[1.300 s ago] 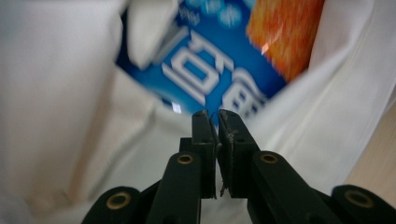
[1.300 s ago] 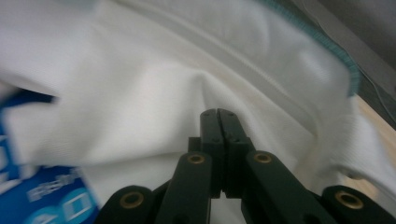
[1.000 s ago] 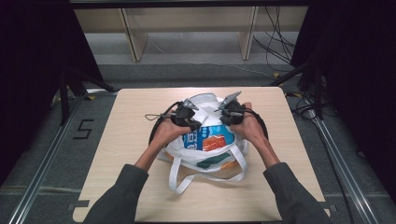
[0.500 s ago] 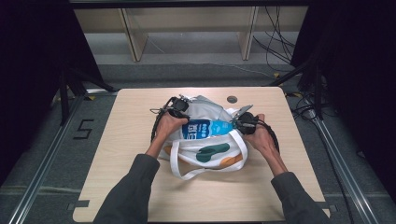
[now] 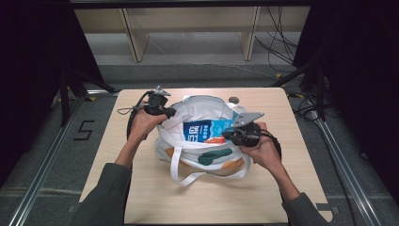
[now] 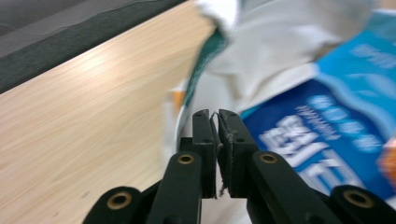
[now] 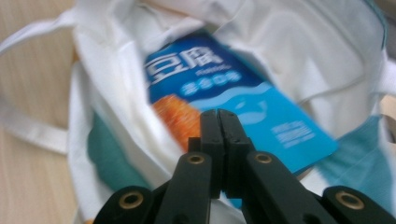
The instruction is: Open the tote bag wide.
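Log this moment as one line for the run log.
scene: white tote bag on table | inside: blue packet | left gripper: shut on bag rim | right gripper: shut at bag's opposite rim

I noted a light wooden table. A small dark round object lay at its twelve o'clock edge. Pale shelving stood beyond; cables trailed at two o'clock.

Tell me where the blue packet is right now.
In the high view the blue packet lies inside the open mouth of the white tote bag at the table's middle, between the two grippers.
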Available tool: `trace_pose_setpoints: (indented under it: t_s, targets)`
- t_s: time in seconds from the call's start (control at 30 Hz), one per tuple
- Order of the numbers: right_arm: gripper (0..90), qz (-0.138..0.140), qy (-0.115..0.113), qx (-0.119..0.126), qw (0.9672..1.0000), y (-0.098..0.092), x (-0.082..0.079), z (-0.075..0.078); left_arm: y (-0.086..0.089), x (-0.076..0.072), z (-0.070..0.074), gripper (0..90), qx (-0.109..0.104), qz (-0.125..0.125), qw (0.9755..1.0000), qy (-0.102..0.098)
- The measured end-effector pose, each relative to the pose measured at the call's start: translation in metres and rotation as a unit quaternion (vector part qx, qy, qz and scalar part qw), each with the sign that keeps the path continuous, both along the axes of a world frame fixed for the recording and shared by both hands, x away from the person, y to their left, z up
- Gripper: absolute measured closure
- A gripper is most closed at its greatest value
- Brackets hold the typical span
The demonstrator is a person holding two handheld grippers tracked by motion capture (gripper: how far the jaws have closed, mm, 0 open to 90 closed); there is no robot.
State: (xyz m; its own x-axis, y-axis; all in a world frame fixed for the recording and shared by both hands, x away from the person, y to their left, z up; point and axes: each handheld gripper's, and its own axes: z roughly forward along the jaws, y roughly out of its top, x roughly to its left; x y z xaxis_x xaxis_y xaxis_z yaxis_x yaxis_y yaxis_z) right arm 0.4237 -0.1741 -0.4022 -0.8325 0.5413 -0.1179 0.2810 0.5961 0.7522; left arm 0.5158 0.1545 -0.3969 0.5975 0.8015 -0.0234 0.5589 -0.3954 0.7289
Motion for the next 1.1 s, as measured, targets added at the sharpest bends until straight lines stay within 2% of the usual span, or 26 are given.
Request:
trace_pose_setpoints:
  t_s: [0.03,0.07,0.1,0.13,0.17,0.2,0.23,0.27,0.33,0.37,0.4,0.5,0.57,0.6,0.63,0.67,0.7,0.73,0.77,0.83,0.87,0.9,0.97,1.0,1.07,1.1]
  targets:
    - [90.0,0.002,0.008,-0.006,1.0,0.0,-0.004,-0.005,0.004,0.003,-0.009,86.3,0.003,0.011,0.9999,0.004]
    - [90.0,0.008,0.022,-0.022,0.9995,0.0,-0.009,-0.018,0.006,0.006,-0.019,87.4,0.023,0.013,0.9995,0.014]
    - [90.0,0.007,0.028,-0.037,0.9989,-0.001,-0.011,-0.023,0.005,0.01,-0.039,88.2,0.053,0.011,0.9984,0.019]
    - [90.0,0.005,0.03,-0.061,0.9977,-0.001,-0.012,-0.026,0.005,0.01,-0.039,89.1,0.053,0.011,0.9984,0.019]
    - [90.0,0.005,0.03,-0.061,0.9977,-0.001,-0.012,-0.026,0.005,0.011,-0.045,89.1,0.018,0.027,0.9993,0.021]
    - [90.0,0.009,0.024,-0.077,0.9967,0.0,-0.016,-0.035,0.008,0.013,-0.047,89.2,0.004,0.022,0.9993,0.029]
    - [90.0,0.009,0.024,-0.077,0.9967,0.0,-0.016,-0.035,0.008,0.013,-0.047,89.3,0.004,0.022,0.9993,0.029]
    - [90.0,-0.003,0.037,-0.079,0.9962,0.001,-0.023,-0.046,0.008,0.012,-0.047,89.3,0.001,0.023,0.9994,0.025]
    - [90.0,-0.005,0.041,-0.079,0.996,0.001,-0.025,-0.051,0.008,0.011,-0.047,89.3,0.013,0.011,0.9994,0.029]
    - [90.0,-0.007,0.044,-0.073,0.9963,-0.001,-0.026,-0.052,0.006,0.01,-0.046,89.3,0.014,0.018,0.9995,0.023]
    - [90.0,-0.007,0.042,-0.073,0.9965,0.0,-0.026,-0.052,0.003,0.008,-0.043,89.3,0.04,0.008,0.999,0.017]
    - [90.0,-0.007,0.044,-0.068,0.9967,-0.001,-0.026,-0.05,0.003,0.004,-0.037,86.7,0.035,0.008,0.9992,0.019]
    - [90.0,-0.005,0.039,-0.036,0.9986,-0.005,-0.024,-0.042,0.001,-0.003,-0.03,86.2,0.018,0.001,0.9998,0.011]
    - [90.0,0.0,0.03,-0.016,0.9994,-0.007,-0.021,-0.038,-0.001,-0.007,-0.026,85.7,0.019,-0.011,0.9998,0.005]
    - [90.0,0.0,0.021,-0.003,0.9998,-0.01,-0.019,-0.028,-0.009,-0.016,-0.021,84.9,0.008,-0.03,0.9995,-0.002]
    - [90.0,0.0,0.021,-0.003,0.9998,-0.01,-0.019,-0.028,-0.009,-0.016,-0.021,84.7,0.008,-0.03,0.9995,-0.002]
    - [89.9,-0.005,0.02,-0.001,0.9998,-0.01,-0.018,-0.026,-0.015,-0.019,-0.02,84.7,-0.005,-0.044,0.999,0.0]
    - [89.8,-0.01,0.018,0.017,0.9996,-0.009,-0.013,-0.025,-0.028,-0.025,-0.021,84.3,-0.002,-0.067,0.9978,0.004]
    - [89.8,-0.01,0.018,0.017,0.9996,-0.009,-0.013,-0.025,-0.028,-0.025,-0.021,83.8,-0.002,-0.067,0.9978,0.004]
    - [89.1,-0.008,0.021,0.013,0.9997,0.0,-0.008,-0.028,-0.043,-0.032,-0.029,83.4,0.023,-0.094,0.9952,0.017]
    - [89.1,-0.008,0.021,0.013,0.9997,0.0,-0.008,-0.028,-0.043,-0.032,-0.029,83.5,0.023,-0.094,0.9952,0.017]
    - [89.3,0.0,0.025,0.007,0.9997,0.01,-0.004,-0.029,-0.049,-0.036,-0.033,83.9,0.025,-0.11,0.9933,0.028]
    - [89.4,0.006,0.028,0.003,0.9996,0.015,-0.004,-0.03,-0.051,-0.039,-0.035,84.6,0.026,-0.119,0.9919,0.036]
    - [90.0,0.01,0.023,-0.01,0.9996,0.024,-0.002,-0.032,-0.052,-0.044,-0.038,86.5,0.035,-0.13,0.99,0.04]
    - [90.0,0.005,0.025,-0.014,0.9996,0.027,0.003,-0.033,-0.052,-0.056,-0.041,88.8,0.051,-0.138,0.9885,0.034]
    - [90.0,0.003,0.031,-0.017,0.9994,0.027,0.005,-0.032,-0.046,-0.065,-0.039,89.0,0.051,-0.151,0.9861,0.049]
